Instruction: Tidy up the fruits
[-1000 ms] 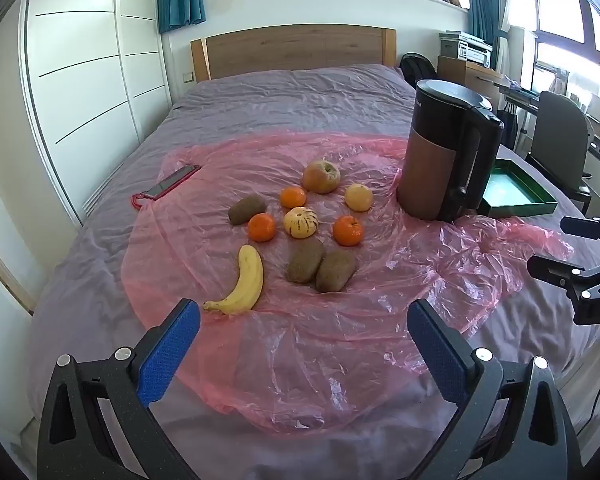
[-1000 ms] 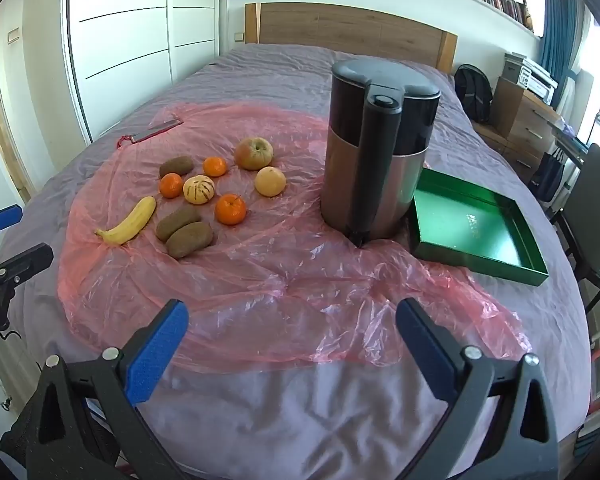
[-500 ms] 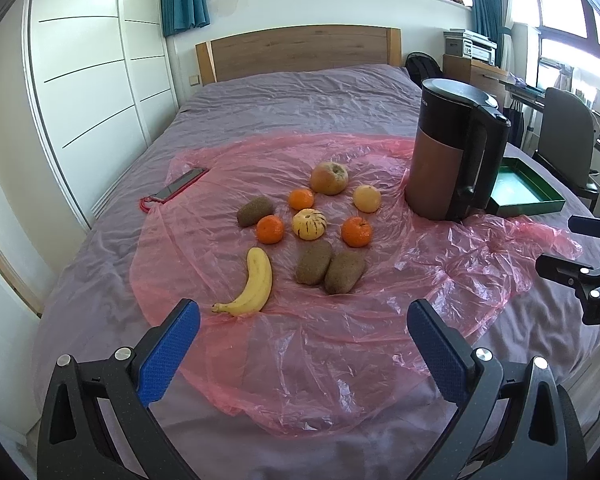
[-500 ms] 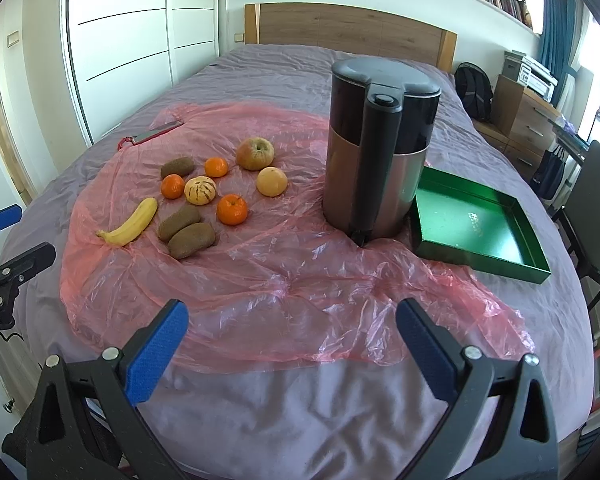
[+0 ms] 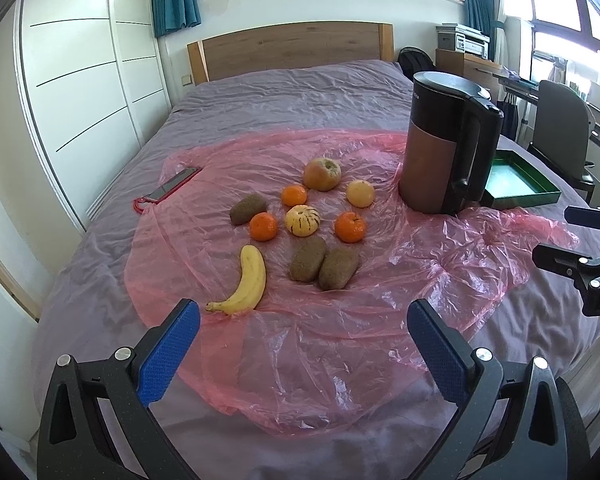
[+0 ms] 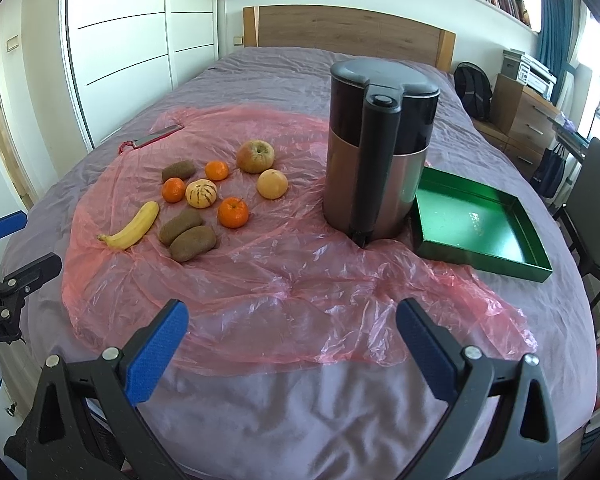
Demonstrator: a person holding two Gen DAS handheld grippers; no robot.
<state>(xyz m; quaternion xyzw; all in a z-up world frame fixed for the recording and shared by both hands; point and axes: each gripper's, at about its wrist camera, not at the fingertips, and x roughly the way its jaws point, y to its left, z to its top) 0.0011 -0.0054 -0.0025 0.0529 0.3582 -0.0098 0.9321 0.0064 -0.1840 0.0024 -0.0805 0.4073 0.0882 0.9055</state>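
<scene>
On pink sheet (image 5: 439,280) | banana (image 5: 248,282) lengthwise, stem nearest | both tongs wide, empty

A translucent pink sheet (image 5: 379,288) covers the mauve-grey bed (image 5: 292,92). On it lie a yellow banana (image 5: 248,280), three brown kiwis (image 5: 323,266), three orange mandarins (image 5: 350,227), a cream fruit striped in dark lines (image 5: 302,220), a pale yellow citrus (image 5: 360,193) and a reddish-green apple (image 5: 321,174). The kettle (image 6: 379,152) is black above and copper-brown below. The tray (image 6: 475,224) is glossy green. The phone (image 5: 174,190) has a red case. Both tongs have blue pads (image 5: 168,356) on black frames.
</scene>
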